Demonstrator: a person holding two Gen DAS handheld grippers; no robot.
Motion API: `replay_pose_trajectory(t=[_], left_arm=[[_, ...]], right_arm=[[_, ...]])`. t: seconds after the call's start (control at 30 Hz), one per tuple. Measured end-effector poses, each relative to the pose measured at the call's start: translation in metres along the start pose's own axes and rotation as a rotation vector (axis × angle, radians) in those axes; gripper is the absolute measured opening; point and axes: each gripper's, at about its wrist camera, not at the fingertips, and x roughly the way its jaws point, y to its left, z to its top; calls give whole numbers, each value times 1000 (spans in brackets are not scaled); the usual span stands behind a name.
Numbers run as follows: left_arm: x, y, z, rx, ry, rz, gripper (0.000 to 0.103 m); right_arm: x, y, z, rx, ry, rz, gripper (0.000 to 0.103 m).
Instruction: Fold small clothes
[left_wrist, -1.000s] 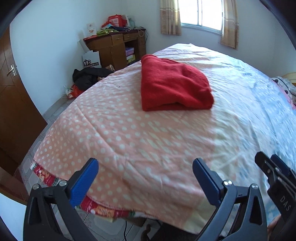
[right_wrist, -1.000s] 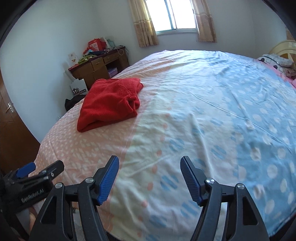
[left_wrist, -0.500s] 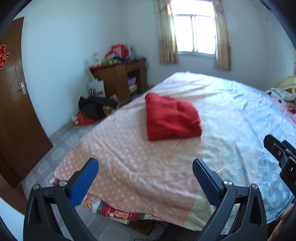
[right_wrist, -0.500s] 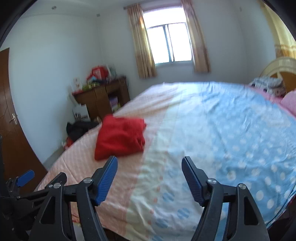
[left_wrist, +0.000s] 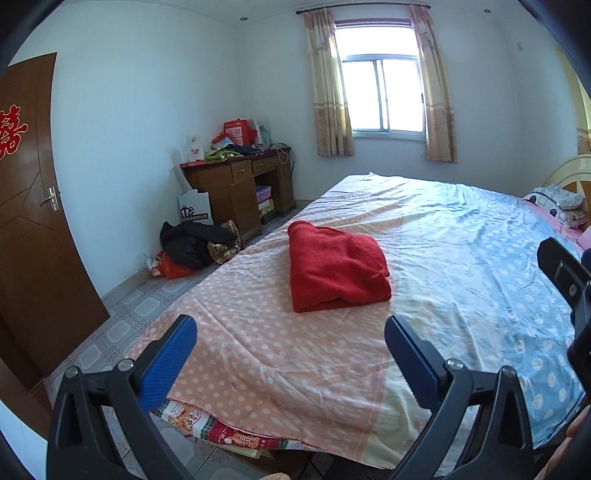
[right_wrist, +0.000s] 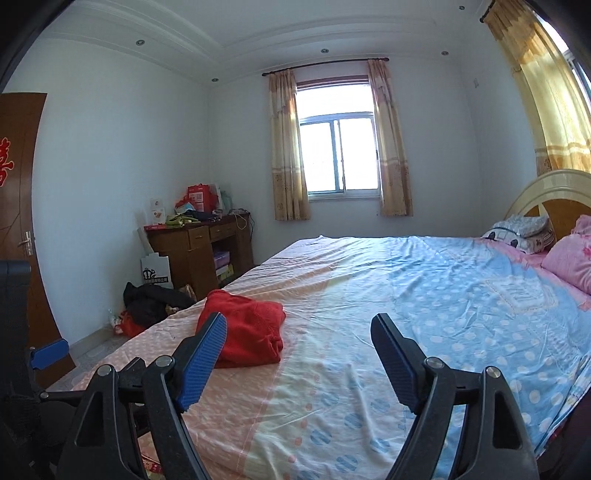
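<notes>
A: Red garment (left_wrist: 338, 271), folded, on the pink dotted part of the bedspread (left_wrist: 258, 343), near the bed's foot-end edge. Long axis runs from the near edge toward the window (left_wrist: 382, 96); fold faces the near edge.

B: Grippers?

A: Left gripper (left_wrist: 290, 350) has its blue pads wide apart, nothing between them. Right gripper (right_wrist: 299, 354) also apart, jaws just been opening, nothing in them. Both held above the bed, short of the garment.

B: Any writing?

A: Red paper character on the door (left_wrist: 22, 221). White bag (left_wrist: 195, 212) beside the desk (left_wrist: 236, 188) carries a dark logo, unreadable.
</notes>
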Motion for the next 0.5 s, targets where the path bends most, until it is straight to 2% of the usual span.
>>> replay_pose_trajectory(t=[0.5], left_arm=[[-11,-2,2,-2,-29,21,103]], right_arm=[[-11,1,1,1,-51,-16,81]])
